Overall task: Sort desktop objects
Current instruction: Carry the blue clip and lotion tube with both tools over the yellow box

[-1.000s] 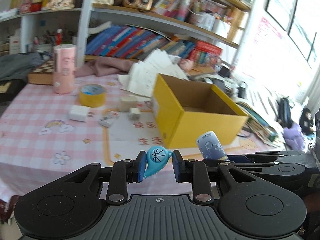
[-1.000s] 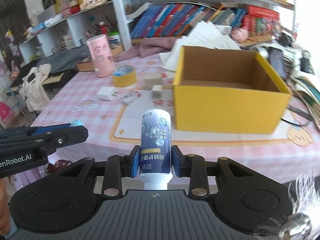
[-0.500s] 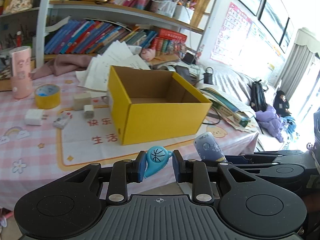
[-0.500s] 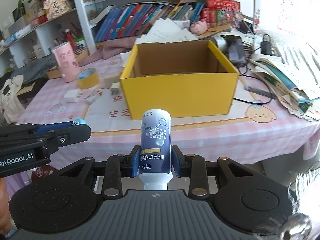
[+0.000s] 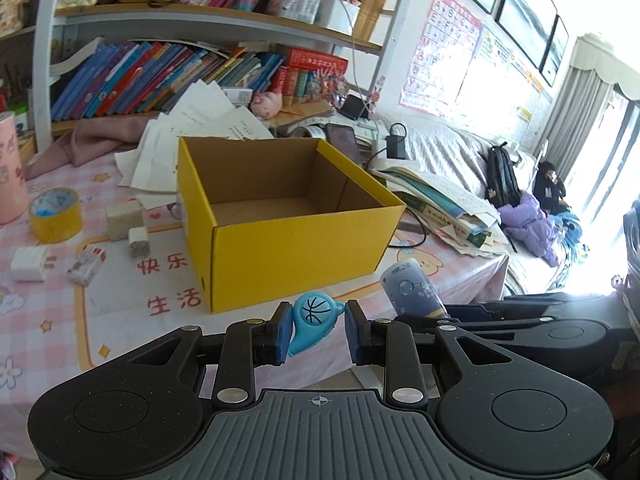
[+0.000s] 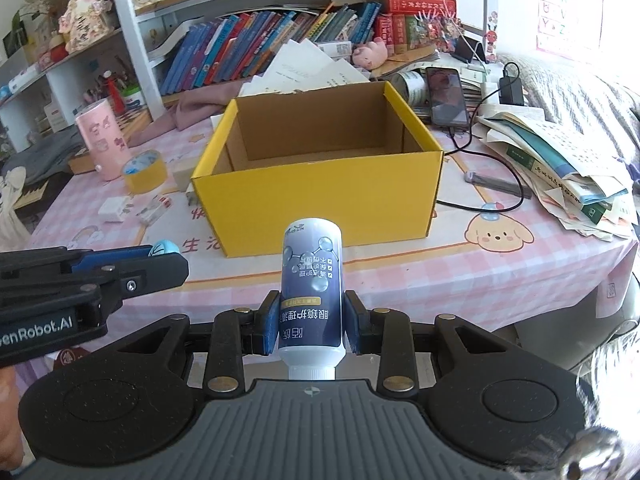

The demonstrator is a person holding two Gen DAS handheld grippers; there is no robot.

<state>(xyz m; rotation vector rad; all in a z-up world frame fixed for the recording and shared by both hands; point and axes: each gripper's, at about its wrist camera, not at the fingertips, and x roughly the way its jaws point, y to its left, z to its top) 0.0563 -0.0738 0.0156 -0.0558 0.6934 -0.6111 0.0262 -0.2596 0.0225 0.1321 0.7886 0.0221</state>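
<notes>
Grippers hovered off the tabletop's near edge before an open yellow cardboard box (image 6: 320, 196): left gripper (image 5: 317, 330) clamped a blue basketball-print whistle (image 5: 312, 320), right gripper (image 6: 311, 322) clasped a lens-cleaner bottle (image 6: 311, 292).

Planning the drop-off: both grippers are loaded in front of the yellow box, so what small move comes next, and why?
Probably carry the right gripper forward over the yellow box: it is shut on the bottle, the box looks empty and open-topped, and both grippers sit short of its near wall.

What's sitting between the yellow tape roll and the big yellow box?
A pale block and a small white charger plug, shown in the left wrist view.
</notes>
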